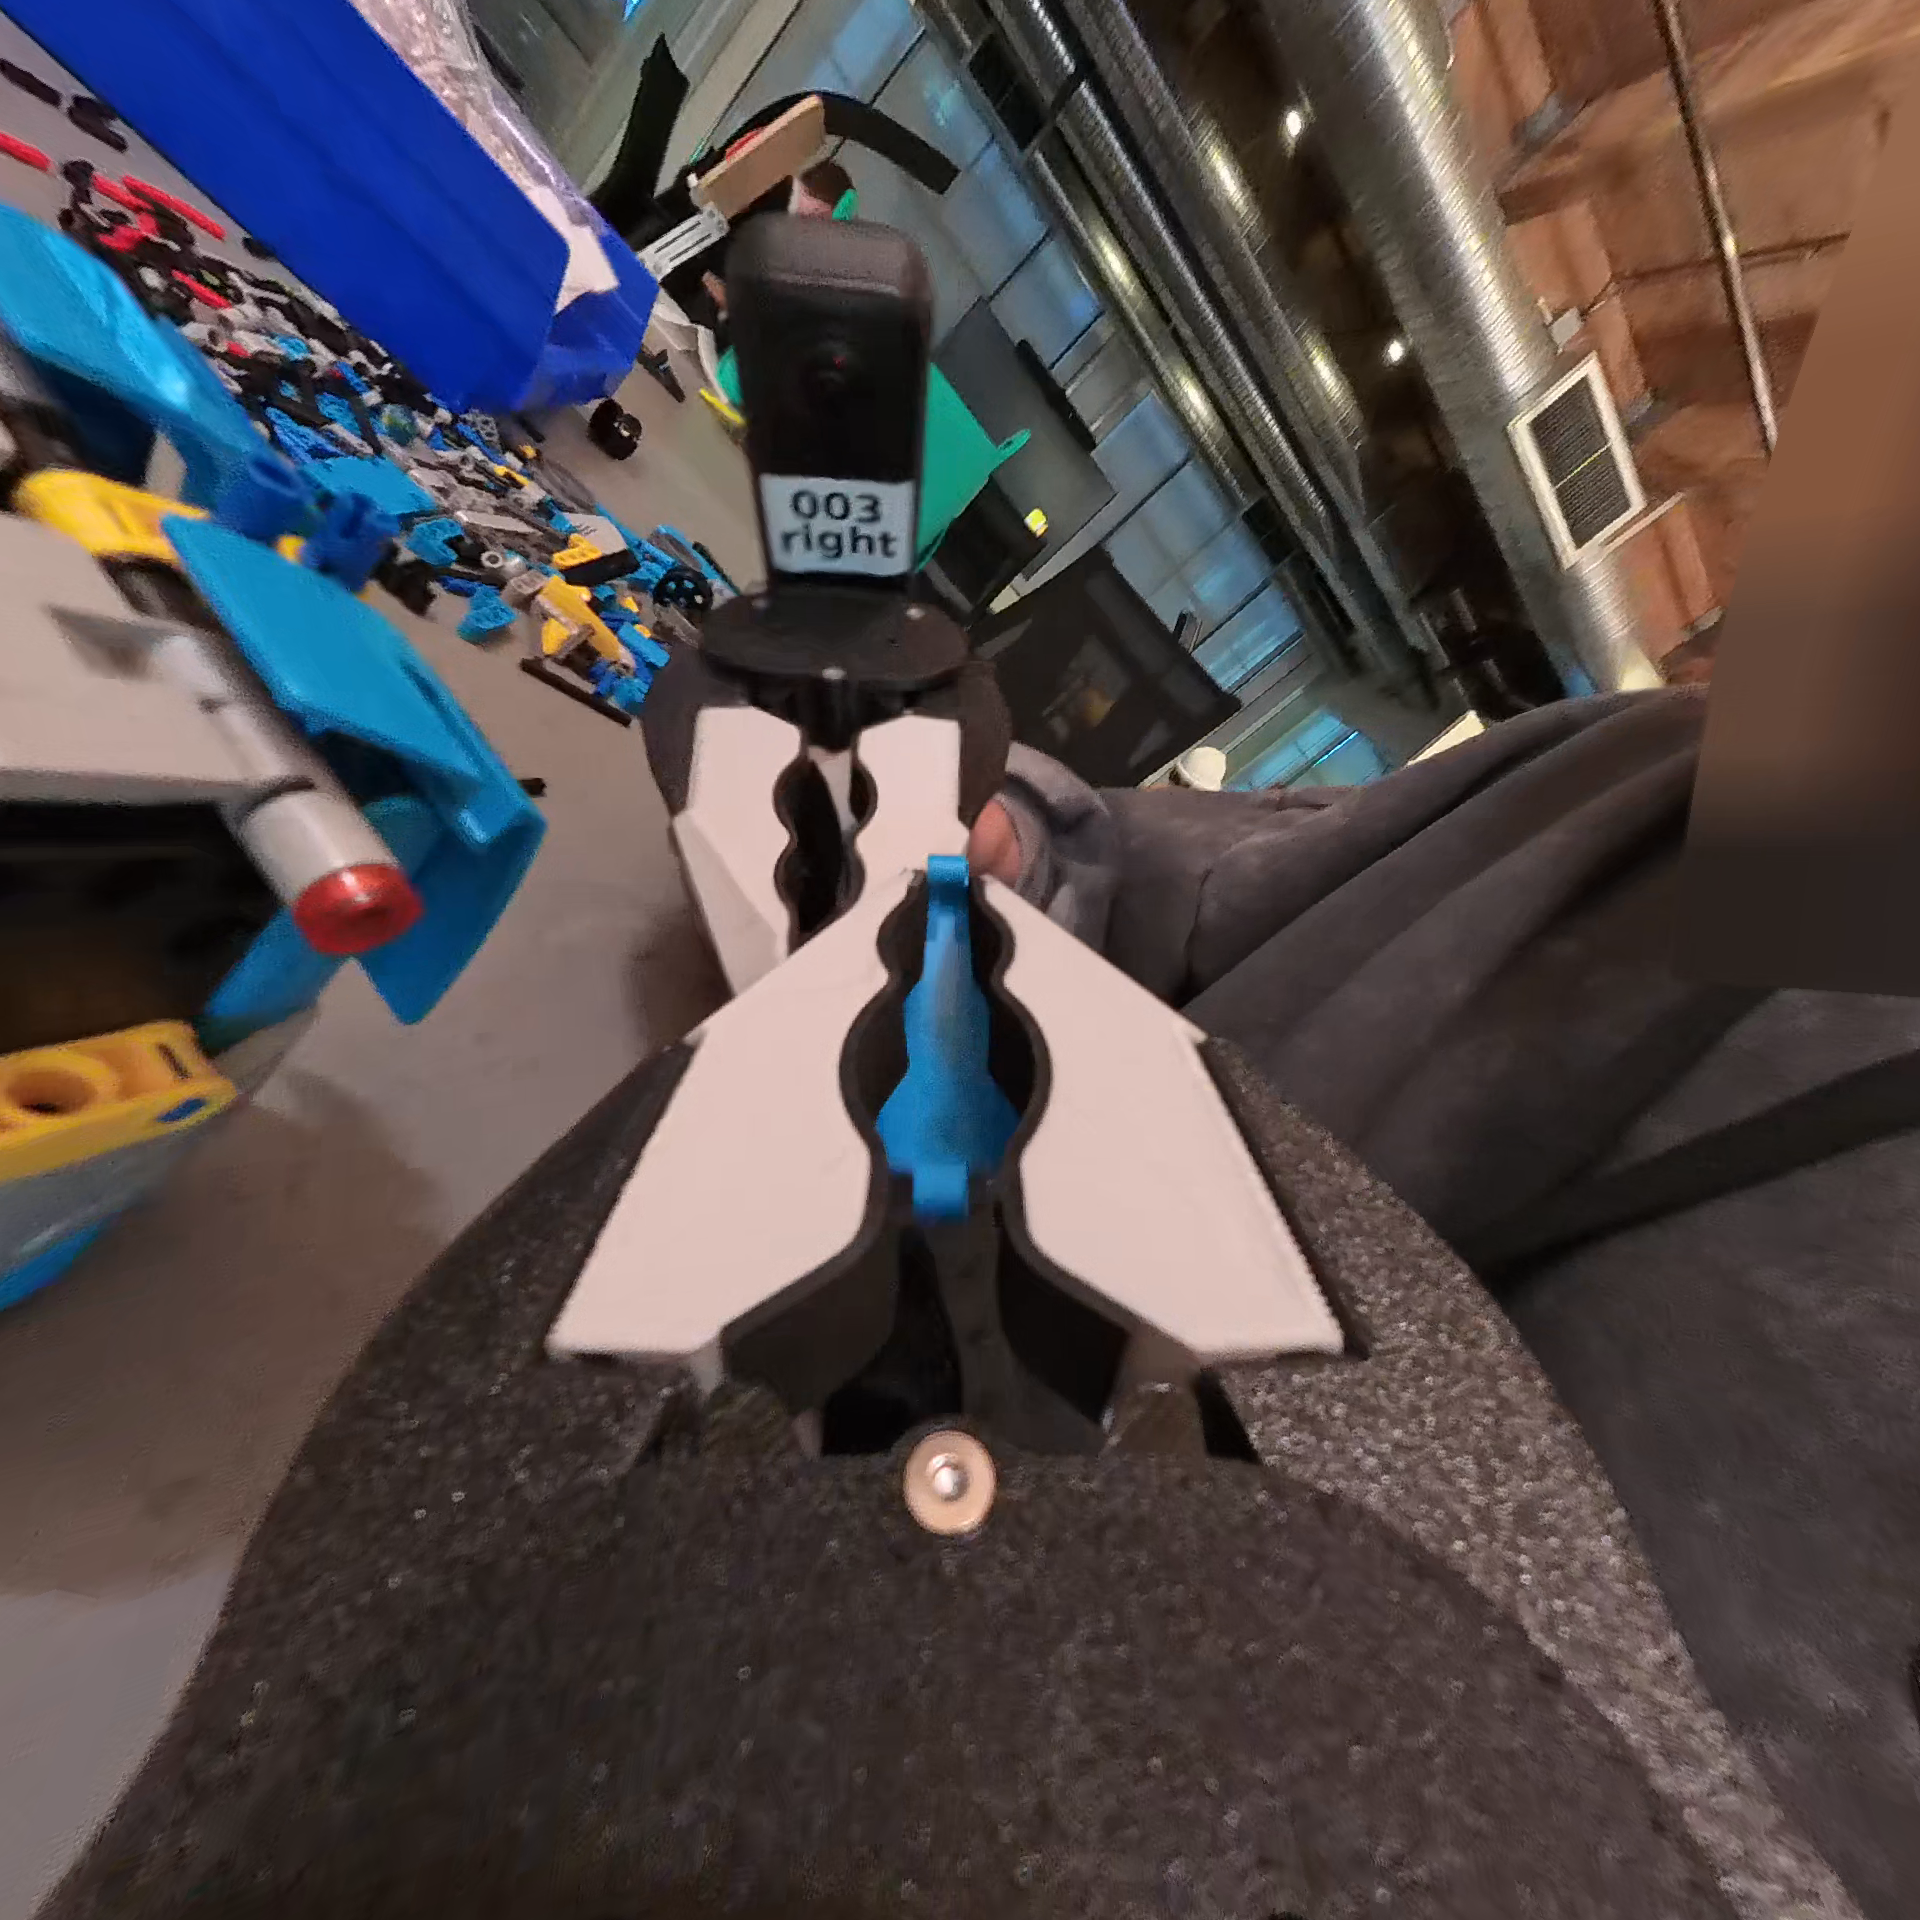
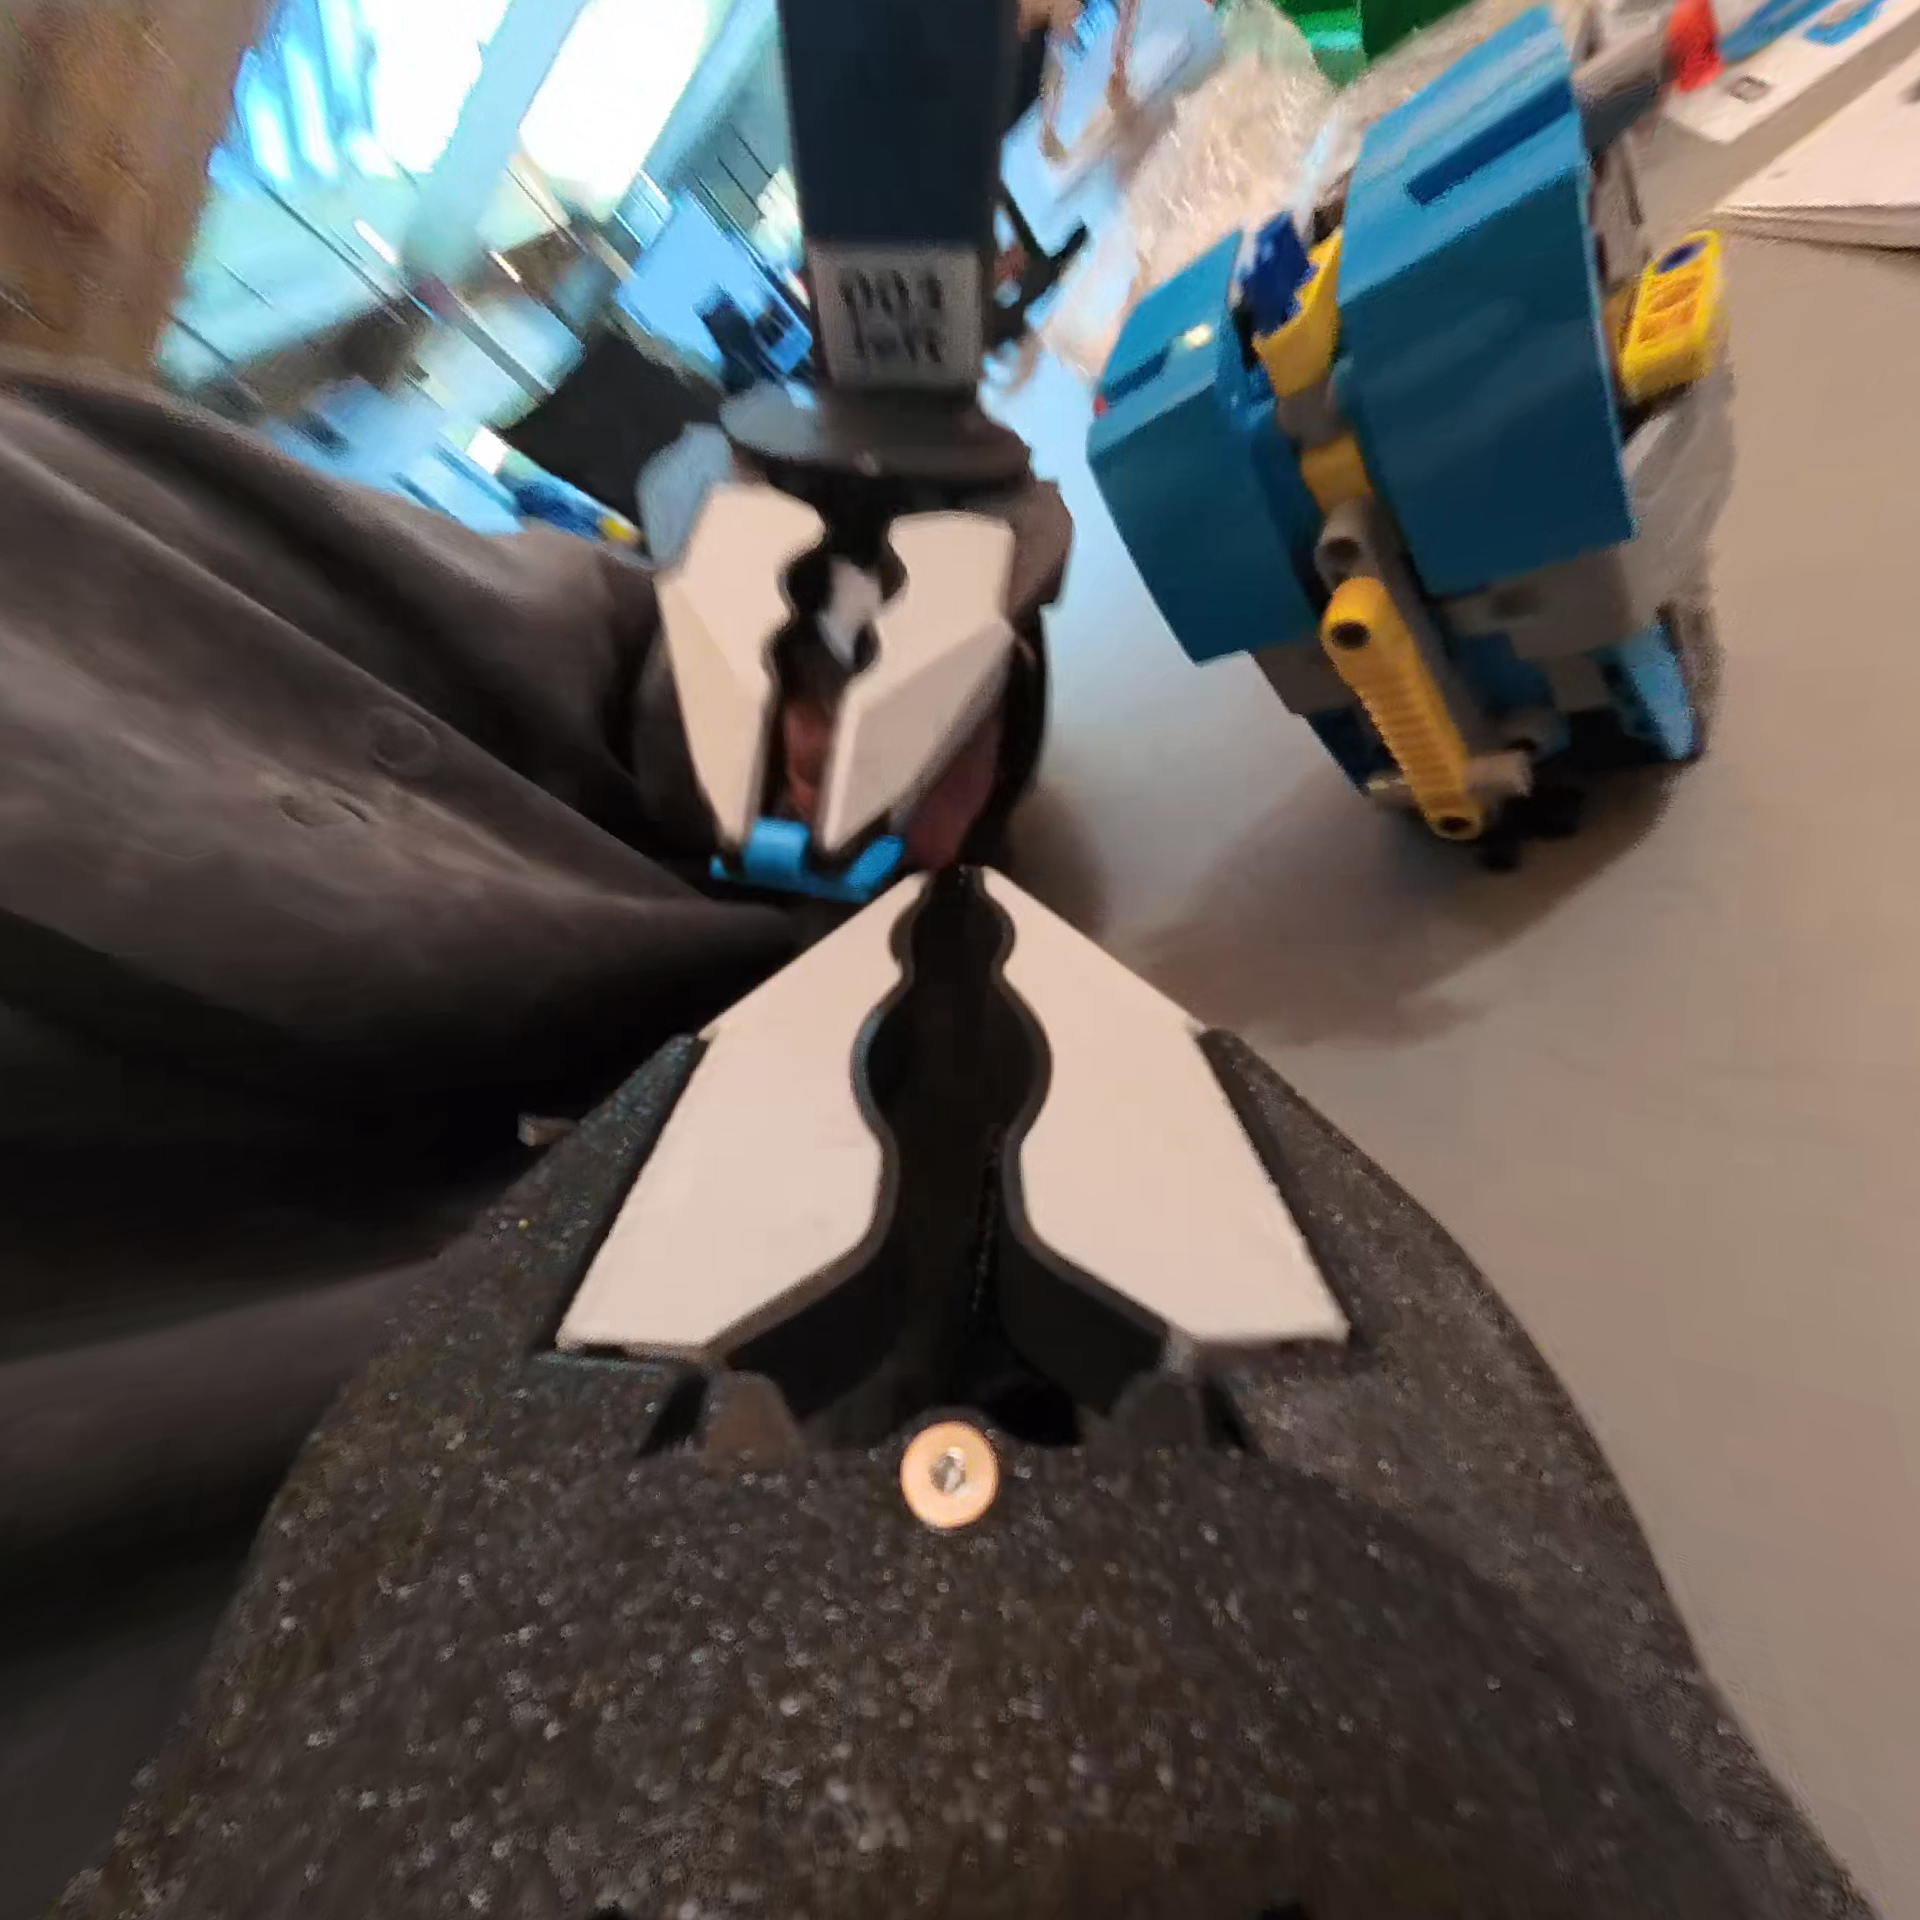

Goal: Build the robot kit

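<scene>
My left gripper (image 1: 940,888) is shut on a small light-blue plastic brick piece (image 1: 940,1091) that runs along the gap between its fingers and sticks out past the tips. In the right wrist view this gripper (image 2: 805,836) faces me with the blue piece (image 2: 800,860) at its tips. My right gripper (image 2: 951,883) is shut, with nothing visible between its fingers. Its tips are almost touching the blue piece. In the left wrist view it (image 1: 821,914) points straight at me, tip to tip, partly hidden behind my left fingers.
A blue, yellow and grey brick-built model (image 2: 1403,468) stands on the grey table (image 2: 1558,1143); it also shows at the left of the left wrist view (image 1: 343,675). Loose bricks (image 1: 468,488) lie behind it, beside a blue bin (image 1: 312,156). A person's dark sleeve (image 2: 260,675) lies close by.
</scene>
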A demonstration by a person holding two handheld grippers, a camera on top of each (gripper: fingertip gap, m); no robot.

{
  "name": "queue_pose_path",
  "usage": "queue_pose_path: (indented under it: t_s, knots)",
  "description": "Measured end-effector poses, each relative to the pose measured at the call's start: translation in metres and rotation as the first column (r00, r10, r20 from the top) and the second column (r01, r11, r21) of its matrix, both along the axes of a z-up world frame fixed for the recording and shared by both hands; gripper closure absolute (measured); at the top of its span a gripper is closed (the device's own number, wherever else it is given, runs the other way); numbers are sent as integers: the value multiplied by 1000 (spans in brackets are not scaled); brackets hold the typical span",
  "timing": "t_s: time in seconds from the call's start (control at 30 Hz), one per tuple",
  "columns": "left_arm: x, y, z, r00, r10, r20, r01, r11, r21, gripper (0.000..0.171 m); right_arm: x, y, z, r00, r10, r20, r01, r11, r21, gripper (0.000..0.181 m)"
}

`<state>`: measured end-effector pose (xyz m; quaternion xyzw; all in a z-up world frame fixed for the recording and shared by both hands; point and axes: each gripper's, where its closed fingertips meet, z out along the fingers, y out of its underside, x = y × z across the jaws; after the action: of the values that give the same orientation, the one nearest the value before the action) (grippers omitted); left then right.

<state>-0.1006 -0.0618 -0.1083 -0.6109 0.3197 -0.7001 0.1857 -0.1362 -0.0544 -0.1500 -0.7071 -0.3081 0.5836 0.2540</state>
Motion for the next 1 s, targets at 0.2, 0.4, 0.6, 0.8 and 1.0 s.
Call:
queue_pose_path:
  t_s: [0.2, 0.4, 0.6, 0.8, 1.0]
  knots:
    - [-4, 10, 12, 993, 86, 75, -81, 995, -63, 164, 10, 2, 34, 964, -31, -264, 1, 994, -114, 178]
    - [-3, 8, 5, 992, 124, 10, -124, 992, 22, 157, 8, -1, 30, 968, -22, -252, -10, 992, -126, 177]
    - [-14, 18, -12, 956, 268, -122, -236, 946, 223, 136, 5, -10, 33, 960, 31, -280, -78, 985, -156, 177]
    - [-23, 8, -18, 951, 253, -177, -190, 931, 312, 159, 0, -14, 24, 975, 46, -216, -78, 987, -140, 176]
    - [-54, 29, -65, 782, 403, -475, -136, 855, 501, 151, 33, 21, -4, 991, -132, 19, 133, 991, -28, 177]
